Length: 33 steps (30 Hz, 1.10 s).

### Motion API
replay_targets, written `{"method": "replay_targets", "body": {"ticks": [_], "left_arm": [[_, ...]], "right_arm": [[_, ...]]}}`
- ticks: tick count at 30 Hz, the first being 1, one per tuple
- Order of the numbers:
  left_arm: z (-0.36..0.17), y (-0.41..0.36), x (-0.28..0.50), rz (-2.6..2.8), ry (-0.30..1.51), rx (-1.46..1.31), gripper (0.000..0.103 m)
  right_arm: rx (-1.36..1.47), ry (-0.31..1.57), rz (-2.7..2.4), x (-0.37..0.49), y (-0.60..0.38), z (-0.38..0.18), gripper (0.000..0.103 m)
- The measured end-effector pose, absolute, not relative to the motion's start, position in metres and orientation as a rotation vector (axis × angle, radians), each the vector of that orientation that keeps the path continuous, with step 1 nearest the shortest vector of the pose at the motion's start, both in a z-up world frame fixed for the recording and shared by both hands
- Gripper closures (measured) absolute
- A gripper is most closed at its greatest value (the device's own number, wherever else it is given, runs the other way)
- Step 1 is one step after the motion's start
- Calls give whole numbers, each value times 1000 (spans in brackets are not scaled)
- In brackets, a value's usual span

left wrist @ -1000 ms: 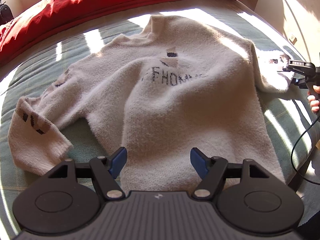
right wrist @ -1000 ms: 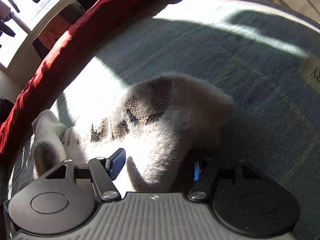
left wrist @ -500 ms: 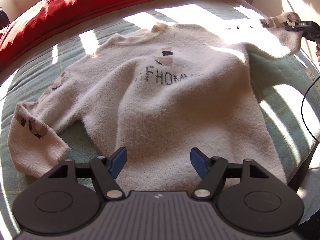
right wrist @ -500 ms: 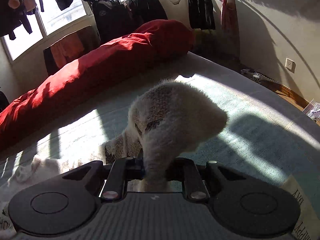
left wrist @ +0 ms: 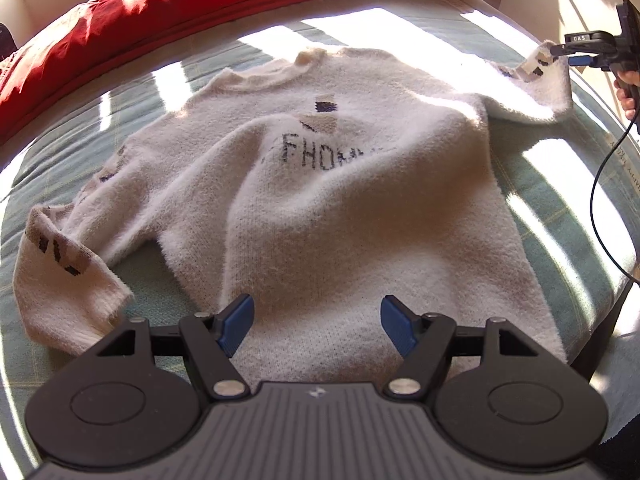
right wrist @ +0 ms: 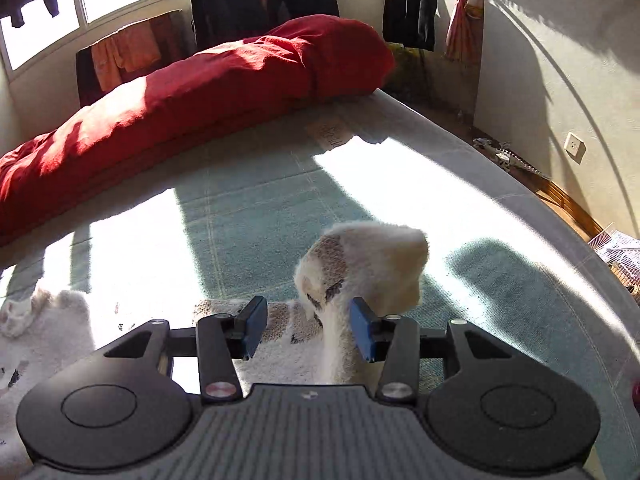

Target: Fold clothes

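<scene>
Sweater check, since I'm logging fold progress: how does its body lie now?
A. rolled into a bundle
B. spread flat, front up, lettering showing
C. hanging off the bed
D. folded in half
B: the sweater lies spread on the bed with its dark chest lettering facing up.

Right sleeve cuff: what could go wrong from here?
1. The right gripper's jaws stand apart and the cuff leans on one pad only; it may slip and land bunched.
2. In the left wrist view the cuff sits near the bed edge, so the sleeve could slide off.
3. The sweater body shows ridges; folding over them may set creases.
</scene>
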<state>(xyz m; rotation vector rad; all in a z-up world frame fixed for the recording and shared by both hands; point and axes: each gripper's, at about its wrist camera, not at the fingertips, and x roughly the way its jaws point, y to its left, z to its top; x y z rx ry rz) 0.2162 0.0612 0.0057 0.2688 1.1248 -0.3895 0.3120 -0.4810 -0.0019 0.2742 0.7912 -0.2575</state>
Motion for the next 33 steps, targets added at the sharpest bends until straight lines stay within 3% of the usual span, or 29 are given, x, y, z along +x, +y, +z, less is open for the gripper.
{"method": "replay_targets", "body": {"ticks": [14, 33], "left_arm": [[12, 91, 164, -357, 1094, 261, 32], [-33, 36, 63, -496, 1000, 471, 32]], "right_arm": [[530, 1137, 248, 226, -368, -37, 43], [911, 1264, 434, 129, -278, -129, 41]]}}
